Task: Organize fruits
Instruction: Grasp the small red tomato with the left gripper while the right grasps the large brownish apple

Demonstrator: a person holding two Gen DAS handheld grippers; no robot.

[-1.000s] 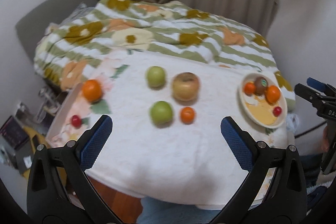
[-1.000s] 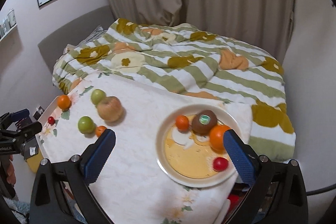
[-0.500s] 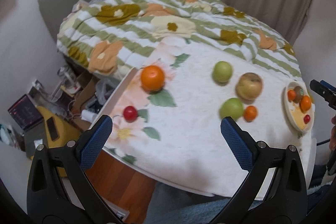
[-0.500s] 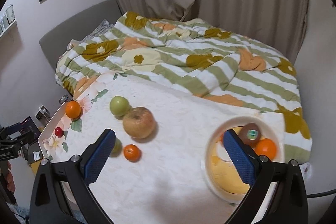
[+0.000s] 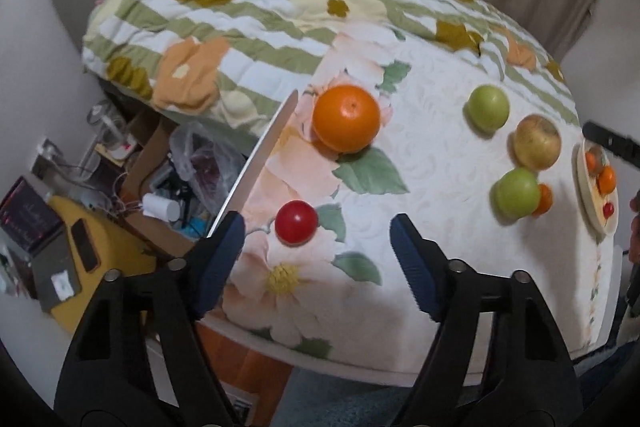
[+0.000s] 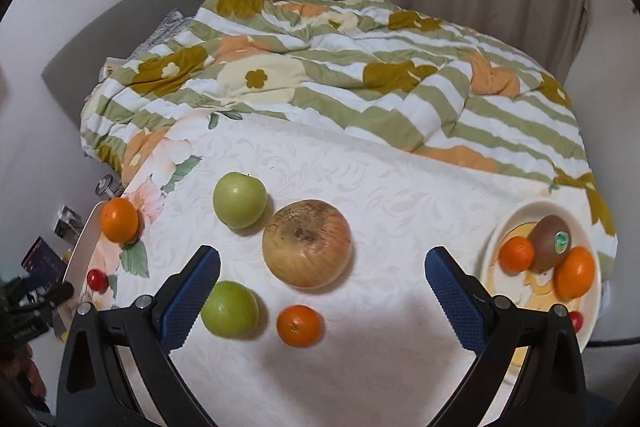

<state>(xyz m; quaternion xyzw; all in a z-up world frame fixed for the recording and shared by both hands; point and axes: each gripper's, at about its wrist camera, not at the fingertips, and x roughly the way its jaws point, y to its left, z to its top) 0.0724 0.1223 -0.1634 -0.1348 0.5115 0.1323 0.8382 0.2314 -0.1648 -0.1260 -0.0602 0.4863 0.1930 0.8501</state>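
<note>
Your left gripper point(image 5: 316, 247) fingers have just been closing in from their widest, yet they stand apart with nothing pinched; the red cherry tomato point(image 5: 296, 221) sits just ahead between the blue pads, resting on the flowered cloth point(image 5: 360, 291). A second ago that tomato was small and far off to the left; now it and the big orange point(image 5: 346, 117) beyond it fill the near view, since you have swung left and dropped lower. Your right gripper point(image 6: 322, 291) fingers are spread wide and empty, as before, but the plate point(image 6: 496, 243) of fruit has slid from between them to the right edge. The brownish apple point(image 6: 307, 243) now lies ahead between them, with a green apple point(image 6: 229, 309) beside the left pad and a small mandarin point(image 6: 300, 325) near.
</note>
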